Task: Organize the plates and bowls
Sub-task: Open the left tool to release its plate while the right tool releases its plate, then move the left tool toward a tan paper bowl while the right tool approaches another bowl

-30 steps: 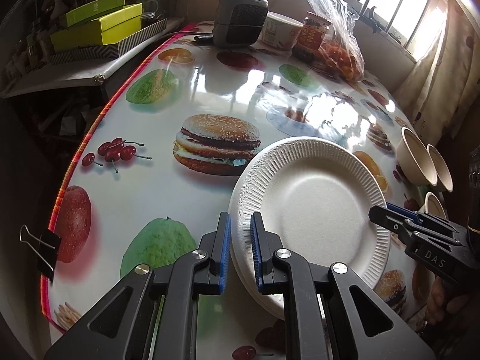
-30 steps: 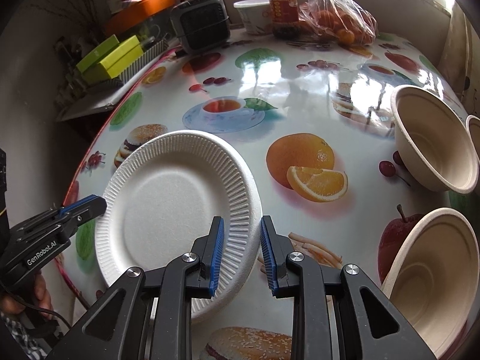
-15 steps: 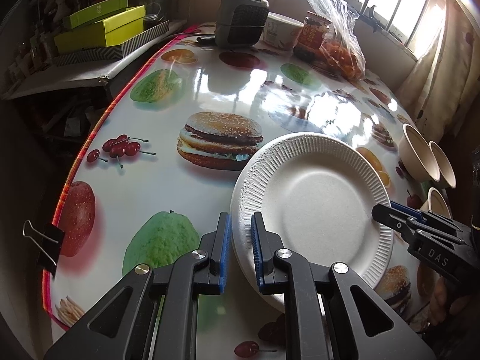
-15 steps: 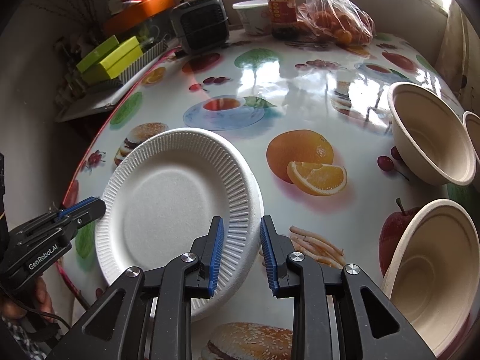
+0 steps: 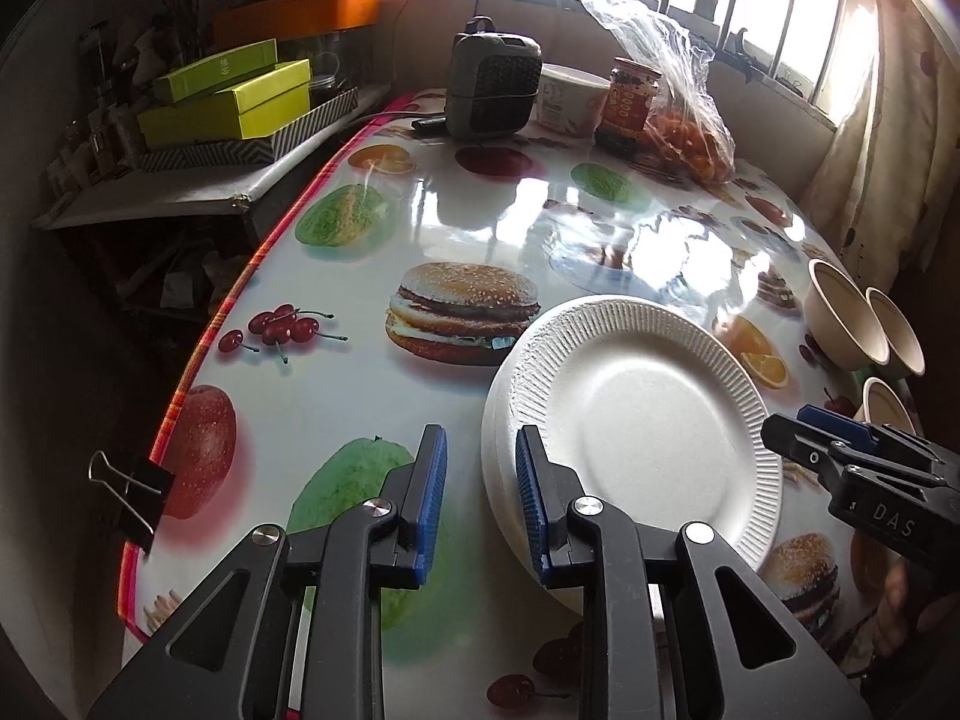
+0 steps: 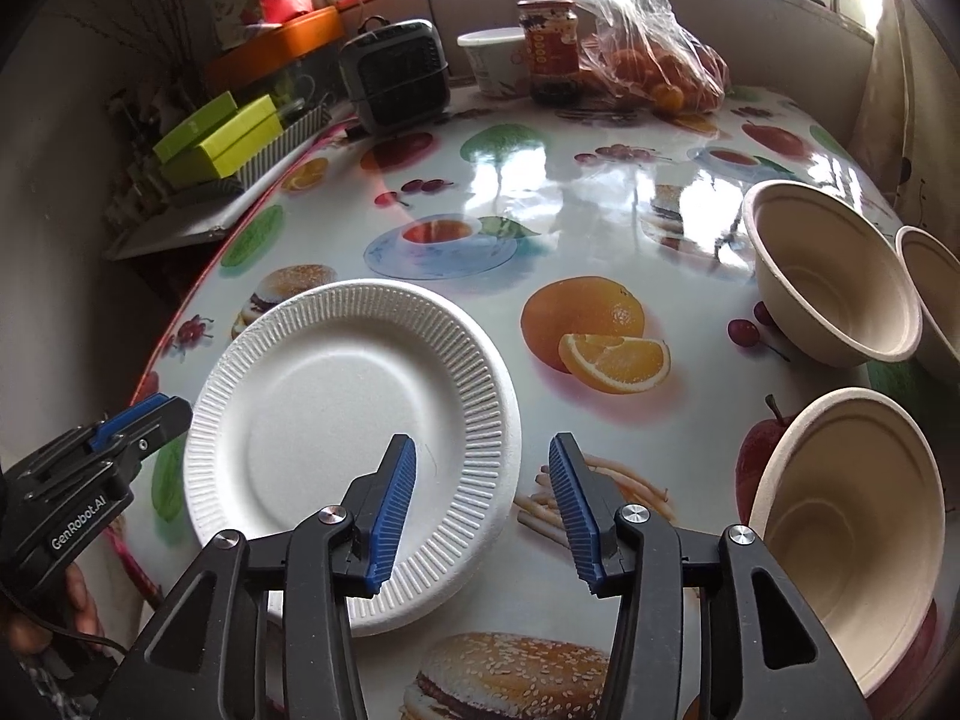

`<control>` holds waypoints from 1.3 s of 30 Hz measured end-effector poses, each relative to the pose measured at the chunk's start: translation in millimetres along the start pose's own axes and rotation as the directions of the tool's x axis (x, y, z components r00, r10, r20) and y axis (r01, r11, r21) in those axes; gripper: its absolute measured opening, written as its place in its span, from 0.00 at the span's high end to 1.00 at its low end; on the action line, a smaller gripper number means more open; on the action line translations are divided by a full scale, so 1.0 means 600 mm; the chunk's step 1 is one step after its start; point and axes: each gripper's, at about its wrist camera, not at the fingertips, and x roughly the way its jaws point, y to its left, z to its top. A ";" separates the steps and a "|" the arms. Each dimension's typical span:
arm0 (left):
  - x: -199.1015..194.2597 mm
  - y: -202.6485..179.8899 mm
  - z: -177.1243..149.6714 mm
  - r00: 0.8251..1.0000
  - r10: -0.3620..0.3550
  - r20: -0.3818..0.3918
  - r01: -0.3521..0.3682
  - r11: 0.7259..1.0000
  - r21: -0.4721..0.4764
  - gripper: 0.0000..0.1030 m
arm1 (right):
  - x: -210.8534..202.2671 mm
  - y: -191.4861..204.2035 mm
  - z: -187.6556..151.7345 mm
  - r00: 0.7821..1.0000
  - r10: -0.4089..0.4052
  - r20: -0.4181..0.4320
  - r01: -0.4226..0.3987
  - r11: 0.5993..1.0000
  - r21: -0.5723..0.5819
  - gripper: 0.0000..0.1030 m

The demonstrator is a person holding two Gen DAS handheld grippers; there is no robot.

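Note:
A stack of white paper plates (image 5: 648,420) (image 6: 348,420) lies on the fruit-print table (image 5: 360,396). My left gripper (image 5: 480,498) straddles the stack's left rim; its jaws are opening and the pads stand off the rim. My right gripper (image 6: 483,504) straddles the right rim, jaws also opening and clear of the paper. Each gripper shows in the other's view, the right gripper (image 5: 840,450) and the left gripper (image 6: 120,438). Three beige bowls stand at the right: two side by side (image 6: 834,282) (image 6: 936,300), and one nearer bowl (image 6: 852,516).
At the far end stand a small grey heater (image 5: 492,90), a white tub (image 5: 570,96), a jar (image 5: 630,102) and a plastic bag of oranges (image 5: 684,126). Green boxes (image 5: 234,96) sit on a side shelf. A binder clip (image 5: 129,492) grips the table's left edge.
Both grippers' jaws have spread apart and let go of the plate rim. The stack, tilted before, now lies flatter on the table.

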 end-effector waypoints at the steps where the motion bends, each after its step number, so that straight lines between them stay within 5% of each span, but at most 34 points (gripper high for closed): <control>1: -0.005 -0.003 0.000 1.000 0.011 0.015 -0.012 1.000 0.010 0.76 | -0.004 0.000 -0.001 1.000 -0.002 0.009 0.002 1.000 0.002 0.55; 39: -0.110 -0.138 -0.023 0.970 -0.059 0.236 0.019 0.985 0.171 0.69 | -0.145 -0.016 -0.063 0.953 -0.142 0.267 0.144 0.989 0.011 0.38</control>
